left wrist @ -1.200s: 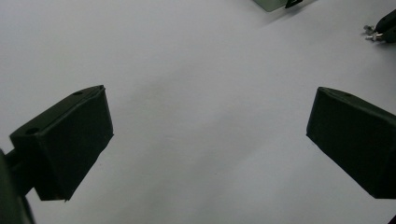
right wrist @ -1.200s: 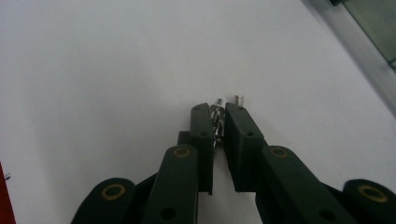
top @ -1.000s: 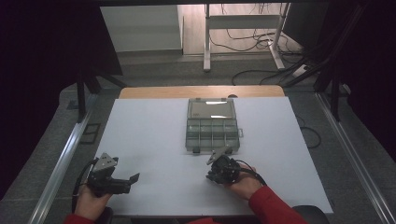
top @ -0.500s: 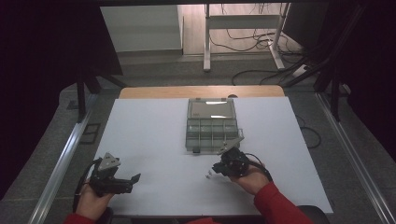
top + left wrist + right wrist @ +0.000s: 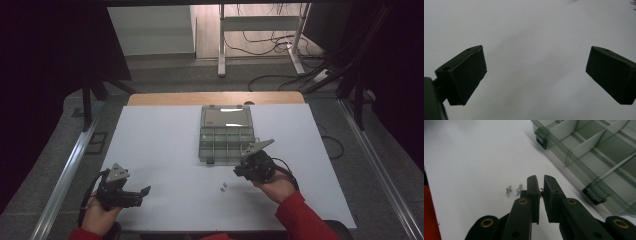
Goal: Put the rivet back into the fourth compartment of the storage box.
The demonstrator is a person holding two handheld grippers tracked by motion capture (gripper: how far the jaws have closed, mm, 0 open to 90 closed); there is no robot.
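- The right gripper (image 5: 539, 185) is seen in black, with brass-coloured rings set into its arms.
- A small silver-grey screw (image 5: 541, 191) is pinched between its jaws.
- Two more silver screws (image 5: 513, 190) are seen just left of those jaws, on the plain white table (image 5: 474, 157).
- The compartment box (image 5: 599, 157), right of and beyond the jaws, is shown in translucent grey-green, with pale dividers and dark latches.
- The left gripper (image 5: 536, 75) is seen in matt black over plain white.
- A red sleeve (image 5: 300, 220) is worn behind the right gripper.
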